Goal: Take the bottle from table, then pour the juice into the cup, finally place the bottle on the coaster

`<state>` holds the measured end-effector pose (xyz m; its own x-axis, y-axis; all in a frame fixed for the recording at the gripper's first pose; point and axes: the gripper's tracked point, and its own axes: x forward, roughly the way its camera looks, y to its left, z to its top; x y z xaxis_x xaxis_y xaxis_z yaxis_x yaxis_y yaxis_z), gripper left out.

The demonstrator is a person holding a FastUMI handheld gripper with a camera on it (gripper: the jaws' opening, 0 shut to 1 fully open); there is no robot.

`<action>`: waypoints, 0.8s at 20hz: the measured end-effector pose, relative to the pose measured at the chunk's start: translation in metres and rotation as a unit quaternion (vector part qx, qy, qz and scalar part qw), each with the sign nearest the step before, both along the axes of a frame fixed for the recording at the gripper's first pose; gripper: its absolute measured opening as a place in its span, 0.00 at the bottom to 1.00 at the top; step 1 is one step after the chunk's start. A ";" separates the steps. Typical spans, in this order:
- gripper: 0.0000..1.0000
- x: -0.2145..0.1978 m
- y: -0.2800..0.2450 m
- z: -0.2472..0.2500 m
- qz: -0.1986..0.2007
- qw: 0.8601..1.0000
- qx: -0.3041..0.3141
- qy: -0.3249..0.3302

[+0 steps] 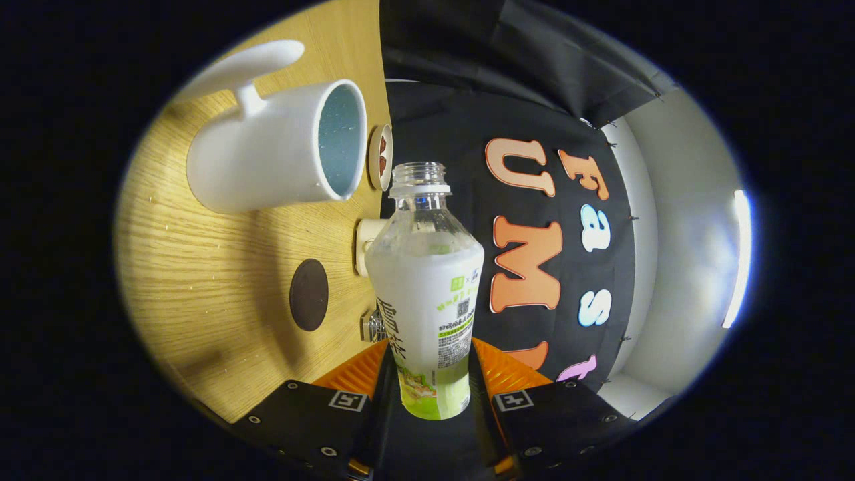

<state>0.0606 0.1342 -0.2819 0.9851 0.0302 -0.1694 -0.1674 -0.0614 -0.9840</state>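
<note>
Background clutter, nothing fancy

Light wood-grain tabletop (200, 267) with a few pale specks scattered over it. Small round dish (380, 157) near the far edge of the table, pale rim, something reddish-brown inside, can't tell what. Cream-coloured blocky thing (366, 244) further along that same edge, partly hidden, no clue what it is. Little shiny metal piece (373, 327) a bit past that, also right at the edge, too small to make out. Behind all of it, black cloth (507, 80) hanging in folds, pinned against a plain white wall (681, 254). Bright strip light (738, 260) glowing on that white wall.
</note>
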 end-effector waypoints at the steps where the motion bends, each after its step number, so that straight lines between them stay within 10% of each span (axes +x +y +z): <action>1: 0.55 0.002 0.001 -0.001 0.001 1.000 -0.003 0.001; 16: 0.55 0.000 0.008 0.007 0.020 0.999 -0.034 -0.023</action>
